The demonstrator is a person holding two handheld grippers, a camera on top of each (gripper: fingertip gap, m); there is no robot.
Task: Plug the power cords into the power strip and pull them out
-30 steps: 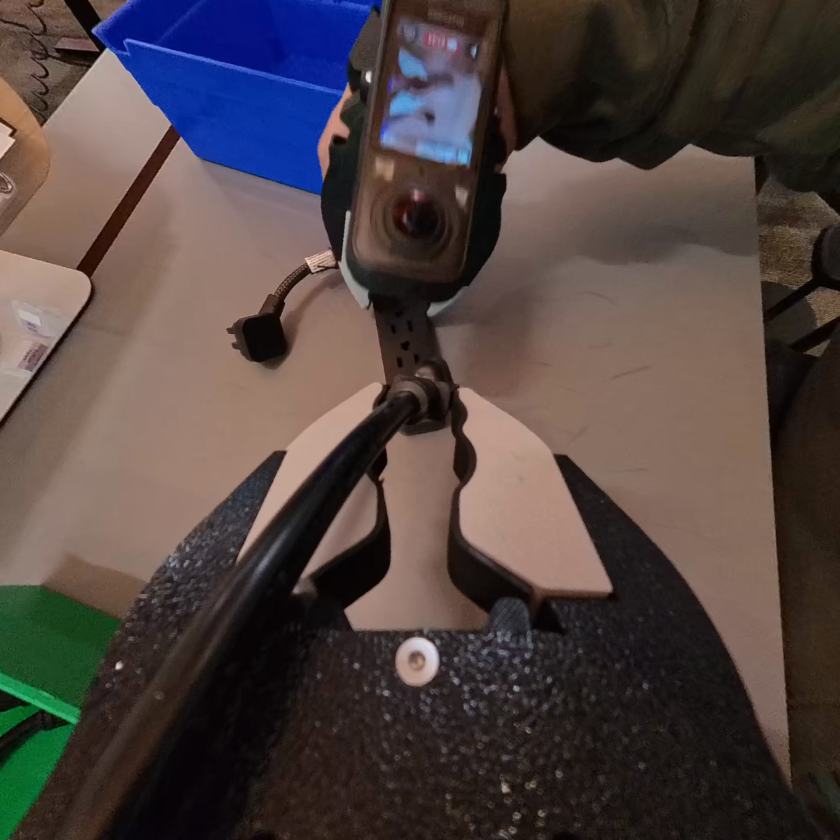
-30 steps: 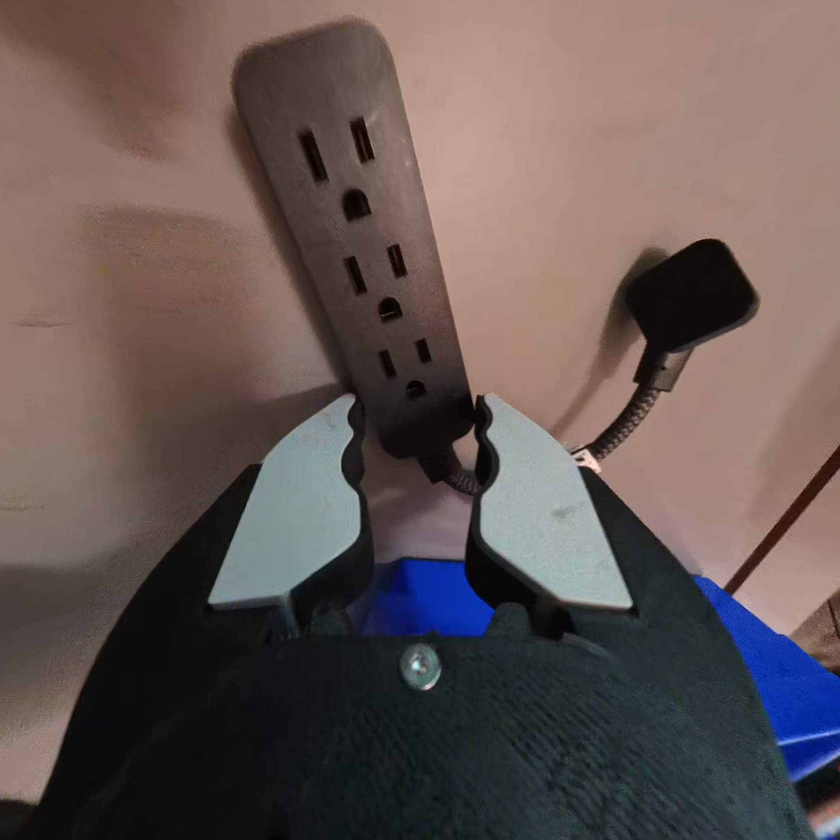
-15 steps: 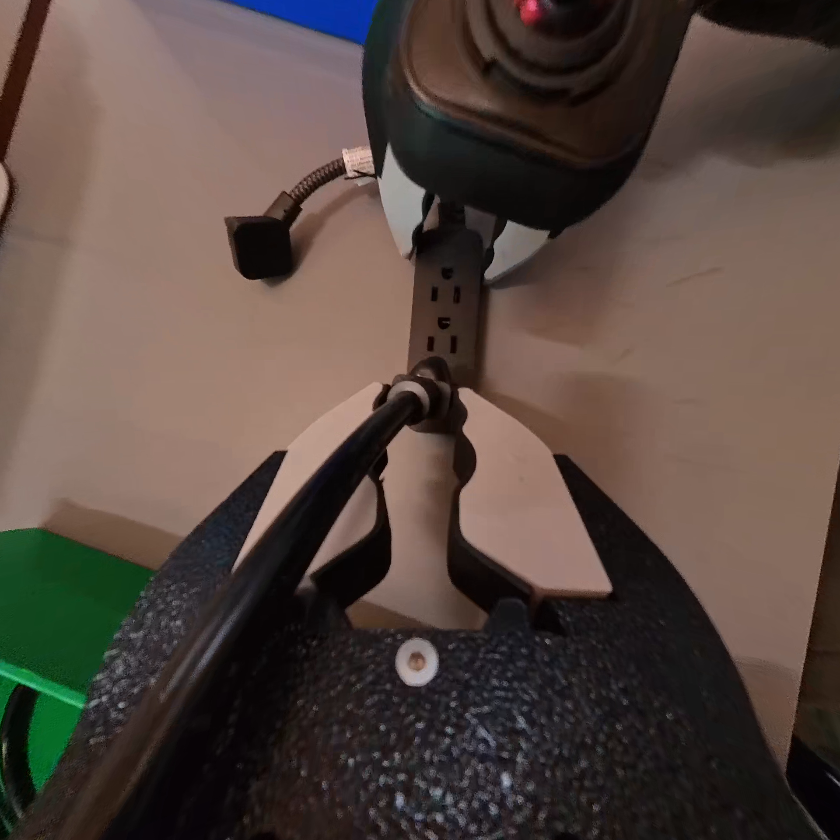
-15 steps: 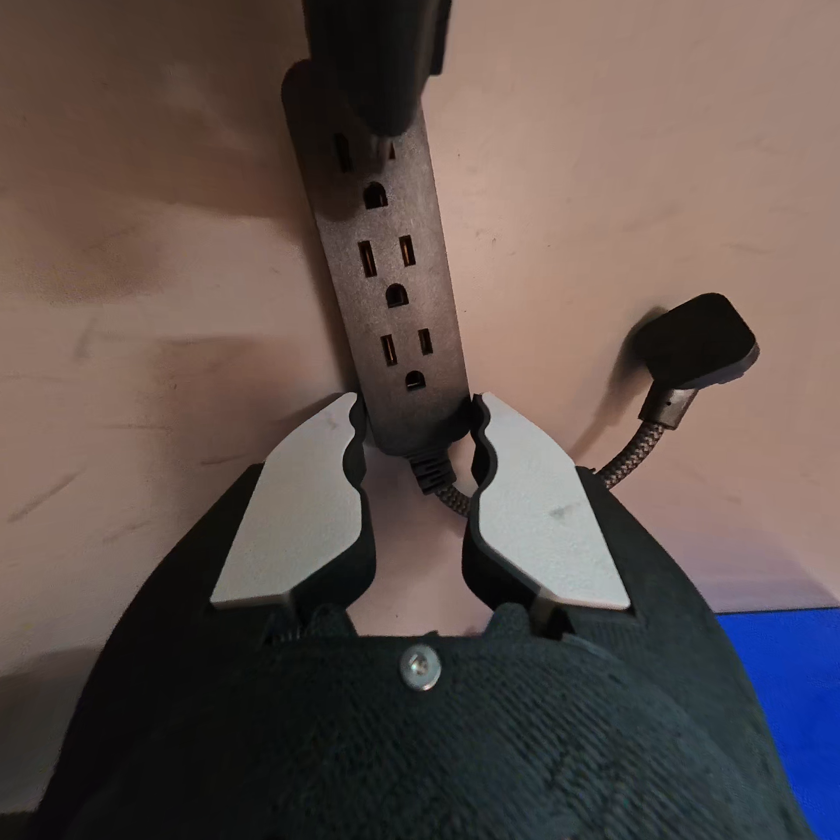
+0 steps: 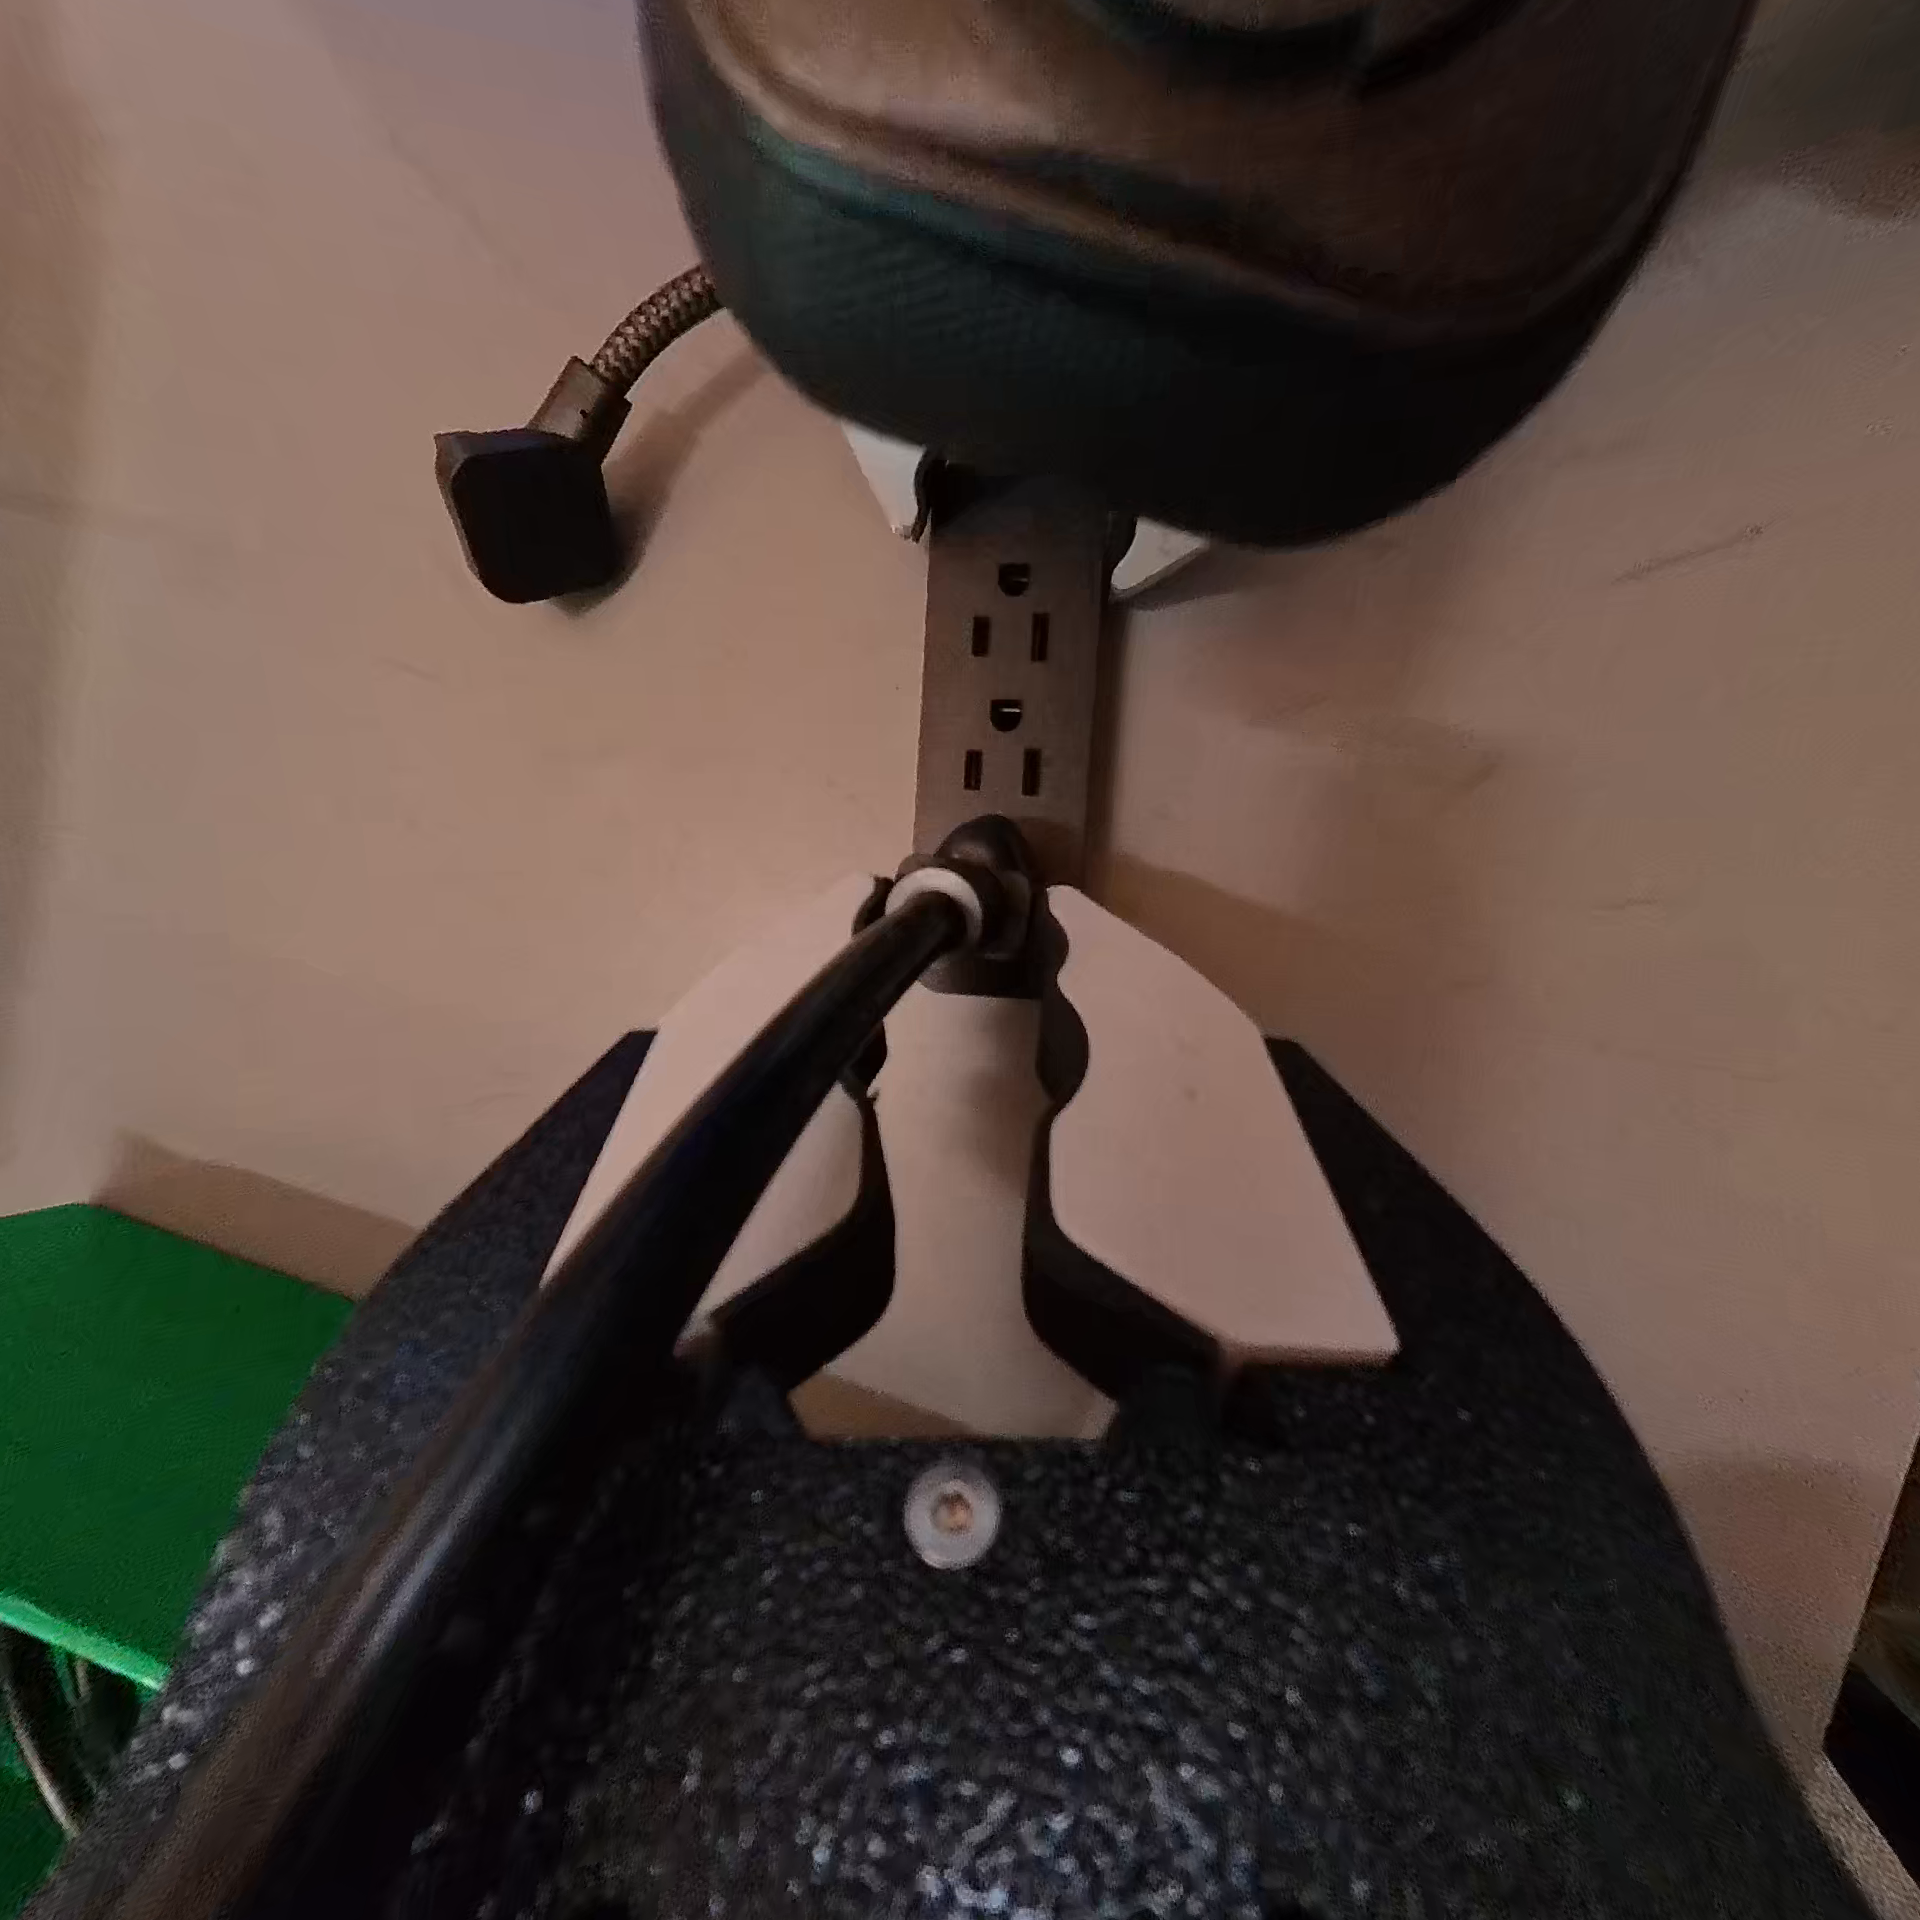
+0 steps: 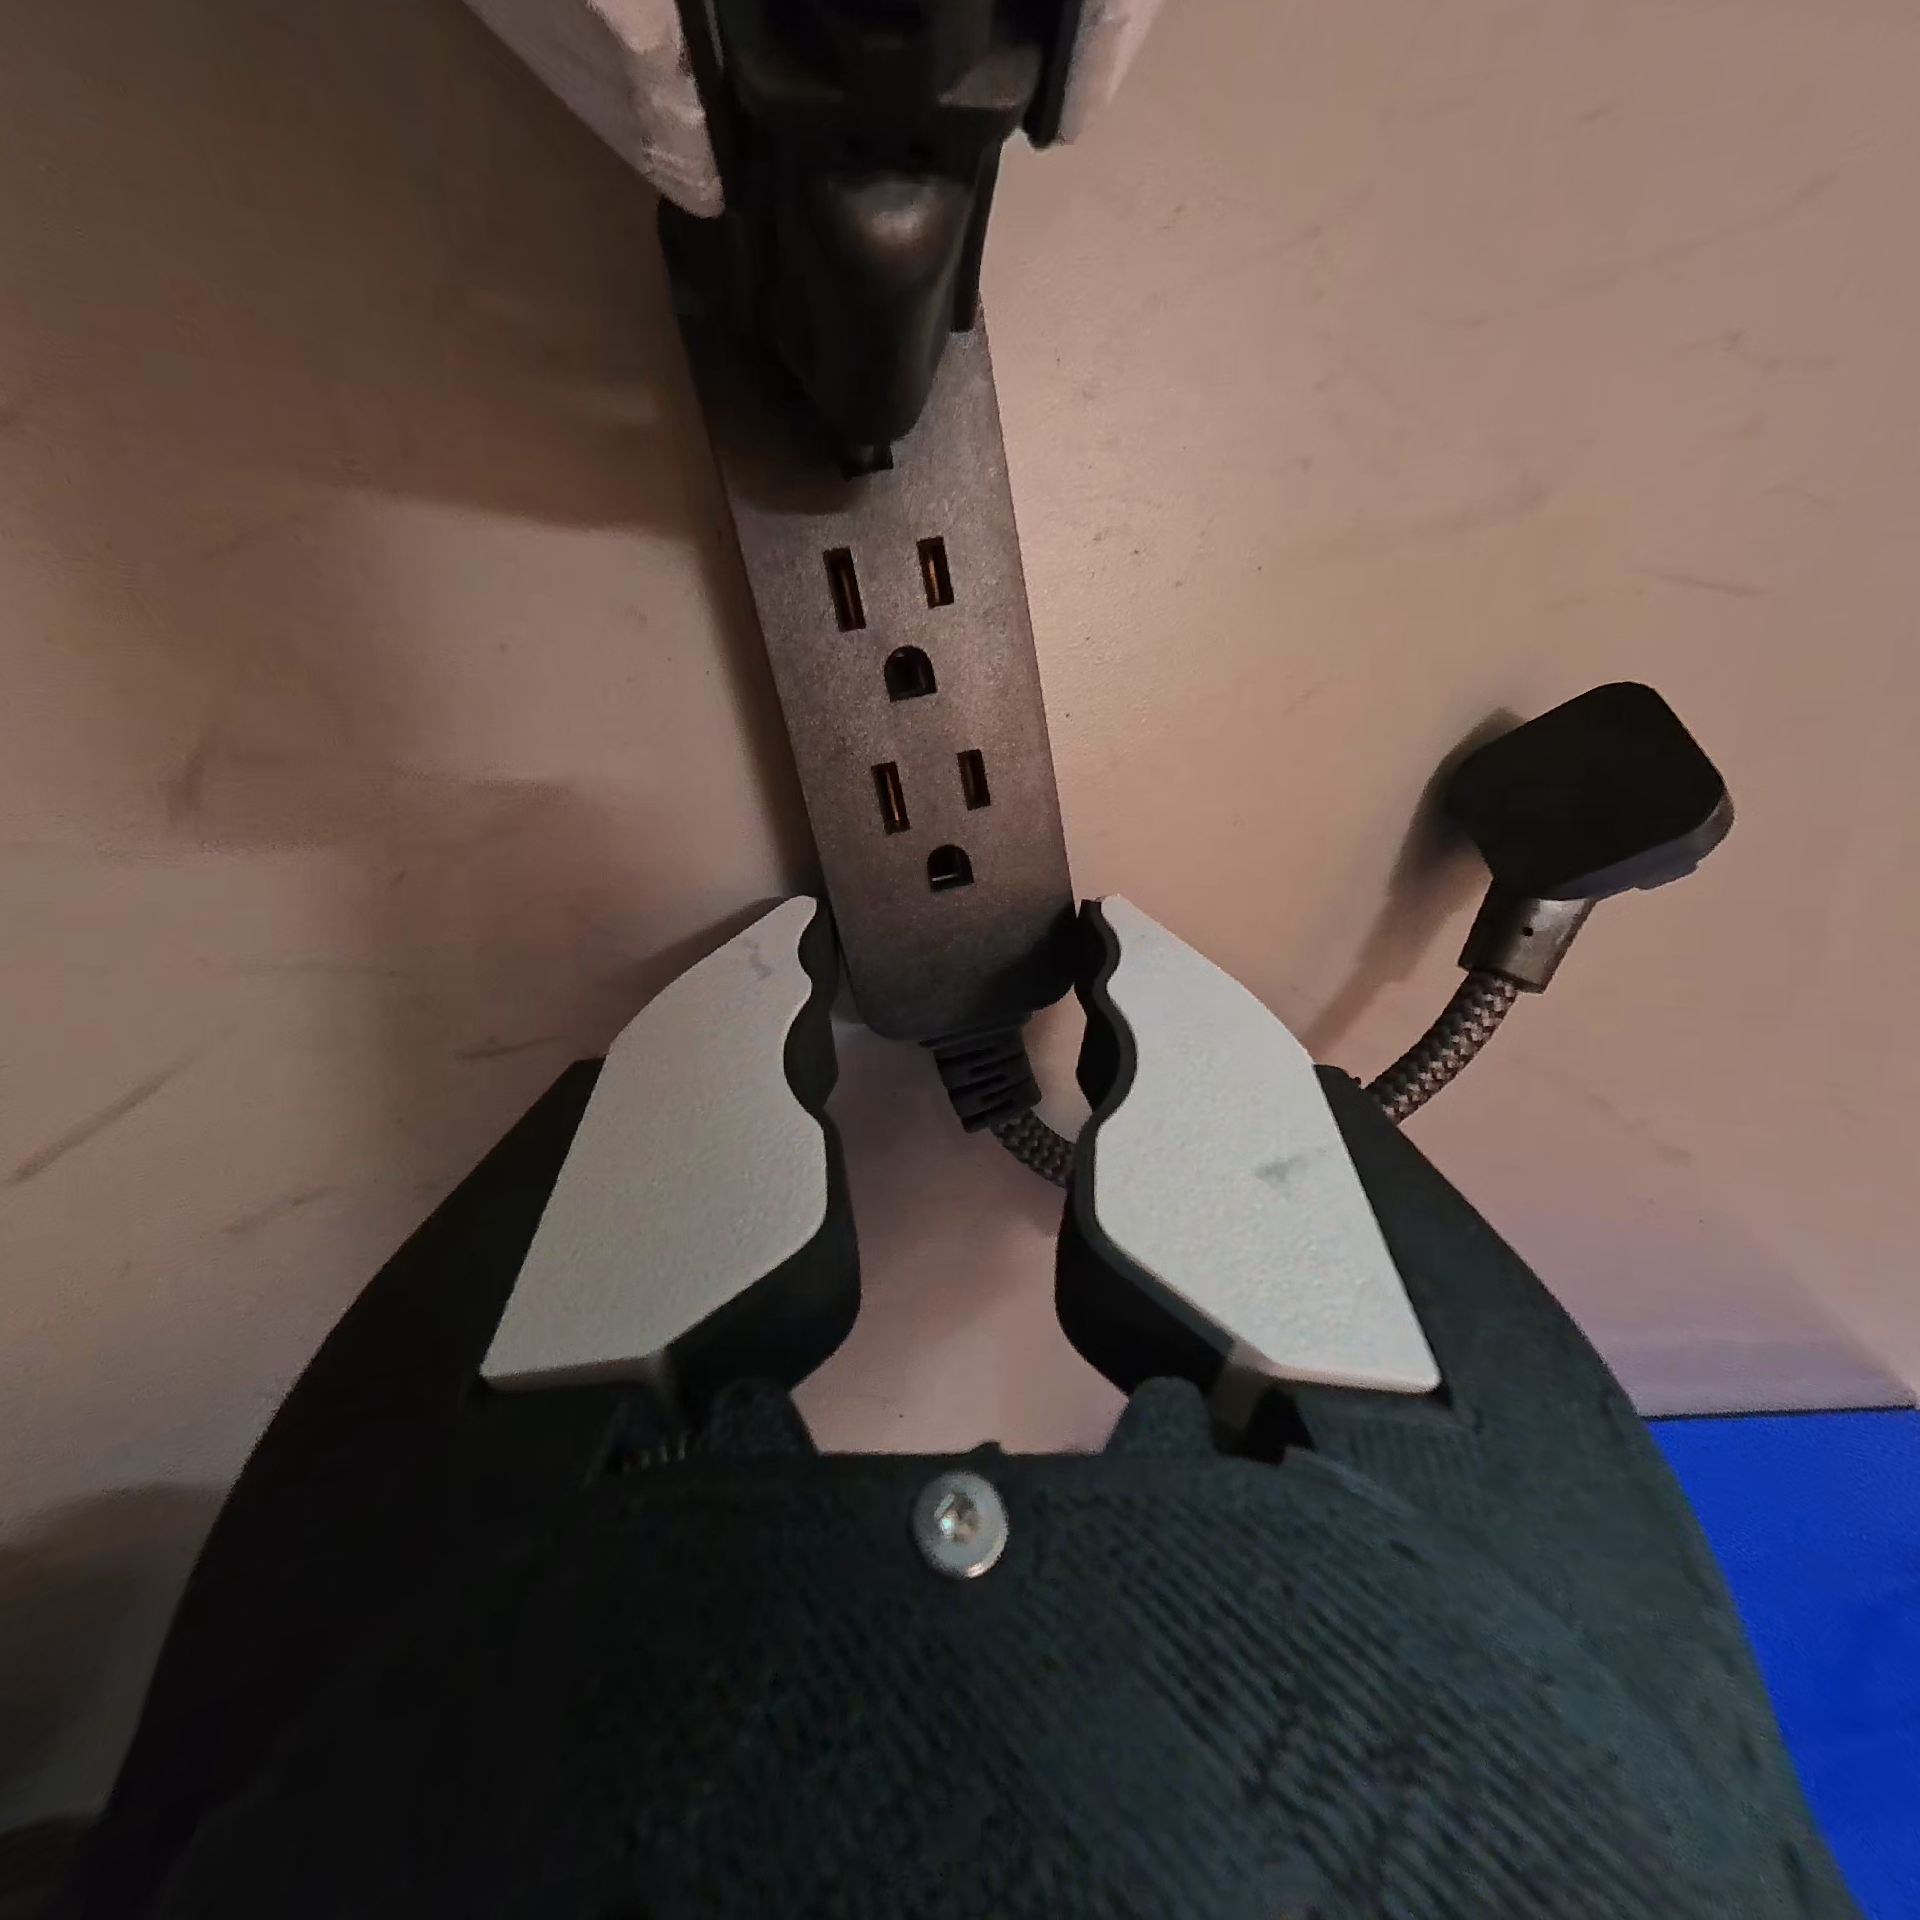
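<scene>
Power strip: the dark three-outlet power strip point(image 6: 914, 748) is lying flat on the beige table point(image 6: 312, 727), running lengthwise between the two grippers.
Right gripper: the right gripper point(image 6: 951, 951) is clamping the cord end of the strip, its pale fingers point(image 6: 707, 1122) pressing on both sides and pinning it to the table.
Left gripper: the left gripper point(image 5: 966, 935) is clenching a black plug point(image 5: 987, 904) at the opposite end of the strip, fingertips closed on the plug body.
Plug: it is sitting at the end outlet, its tip touching the strip face; from the right wrist view I cannot tell how deep the prongs are going in.
Power cord: a thick glossy black cord point(image 5: 623, 1247) is trailing back from the plug over the left gripper's body.
Free outlets: the two outlets nearer the right gripper are showing open slots.
Strip's own lead: a braided cable point(image 6: 1444, 1060) is curving away from the strip to a flat black plug point(image 6: 1590, 800) resting on the table just beside it, apart from the strip.
Surroundings: a green bin point(image 5: 125, 1403) is sitting by the left gripper, a blue bin point(image 6: 1808, 1558) behind the right one.
</scene>
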